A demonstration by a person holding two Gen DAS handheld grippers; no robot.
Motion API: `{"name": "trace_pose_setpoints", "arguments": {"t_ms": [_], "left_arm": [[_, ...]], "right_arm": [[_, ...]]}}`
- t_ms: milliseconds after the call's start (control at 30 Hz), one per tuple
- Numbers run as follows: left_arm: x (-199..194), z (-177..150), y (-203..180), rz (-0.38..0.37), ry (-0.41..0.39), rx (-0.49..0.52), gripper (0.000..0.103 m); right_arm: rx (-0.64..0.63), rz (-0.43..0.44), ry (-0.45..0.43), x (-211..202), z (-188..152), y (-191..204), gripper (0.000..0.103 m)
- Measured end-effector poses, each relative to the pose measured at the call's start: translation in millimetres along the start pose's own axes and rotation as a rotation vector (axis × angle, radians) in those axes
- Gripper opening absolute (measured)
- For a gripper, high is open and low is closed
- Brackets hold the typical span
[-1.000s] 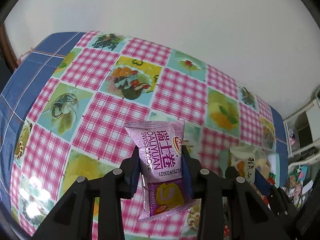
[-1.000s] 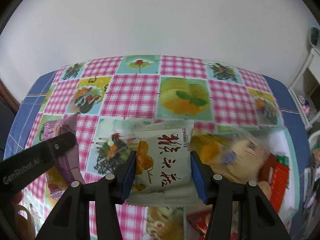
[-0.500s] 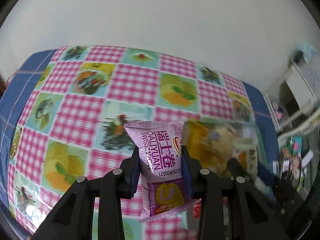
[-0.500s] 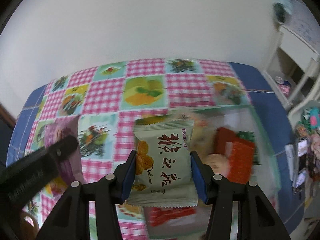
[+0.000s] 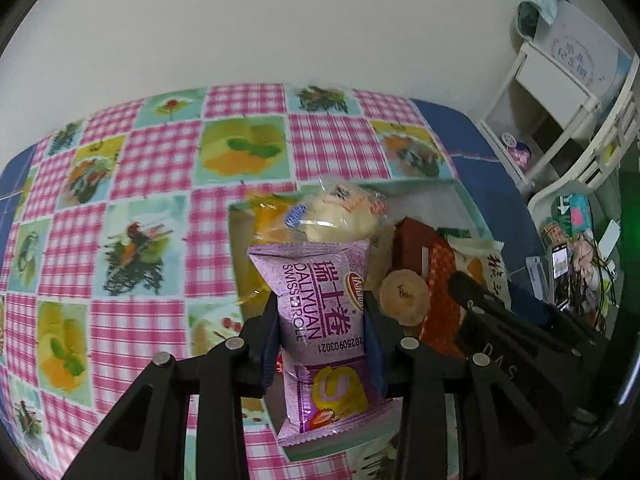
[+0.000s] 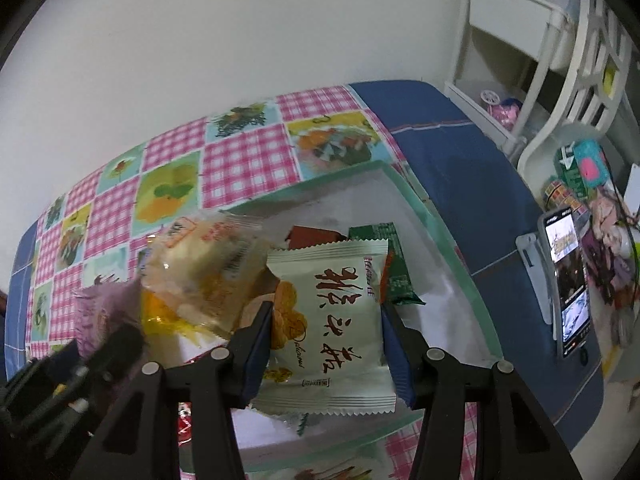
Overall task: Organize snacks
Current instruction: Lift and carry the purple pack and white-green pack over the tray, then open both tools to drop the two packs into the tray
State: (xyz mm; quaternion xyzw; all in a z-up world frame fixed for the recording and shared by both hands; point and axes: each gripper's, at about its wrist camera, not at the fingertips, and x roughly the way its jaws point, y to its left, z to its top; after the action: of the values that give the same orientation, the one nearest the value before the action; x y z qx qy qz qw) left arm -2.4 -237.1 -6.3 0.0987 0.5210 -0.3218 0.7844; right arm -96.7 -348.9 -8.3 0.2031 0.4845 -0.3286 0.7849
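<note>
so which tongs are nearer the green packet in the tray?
Right. The right tongs, shut on the pale cracker packet, sit just beside the green packet; the left tongs, holding the purple roll, are further off.

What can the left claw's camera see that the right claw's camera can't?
Only the left camera shows the round brown cookie and the writing on the purple snack pack that the left claw squeezes. Only the right camera shows the phone and green packet. Both show the tray, checkered tablecloth and white snack pack.
</note>
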Motion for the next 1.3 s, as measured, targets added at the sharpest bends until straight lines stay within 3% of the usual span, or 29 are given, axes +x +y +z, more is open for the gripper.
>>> {"name": "trace_pose_setpoints", "arguments": {"t_ms": [433,500,633,767,1200,1300], "left_arm": [[14,1,0,-0.007,0.002,0.003,0.039],[13,2,2,-0.02,0.001,-0.01,0.041],[9,3,11,-0.046,-0.002,-0.044,0.056],[5,4,16,-0.097,-0.001,-0.079,0.06],[-1,4,39,-0.158,0.014,-0.151,0.061],[-8,3,52,-0.144,0.007,-0.18,0.07]], "right_arm": [[0.001,0.018,0.022,19,2,5,0.055],[0.004,0.022,0.022,19,3,5,0.055],[0.02,0.027,0.021,19,3,3,0.056],[0.016,0.038,0.027,19,2,4,0.056],[-0.025,0.034,0.02,11,0,14,0.06],[-0.03,0.032,0.021,9,-3,16,0.065]]}}
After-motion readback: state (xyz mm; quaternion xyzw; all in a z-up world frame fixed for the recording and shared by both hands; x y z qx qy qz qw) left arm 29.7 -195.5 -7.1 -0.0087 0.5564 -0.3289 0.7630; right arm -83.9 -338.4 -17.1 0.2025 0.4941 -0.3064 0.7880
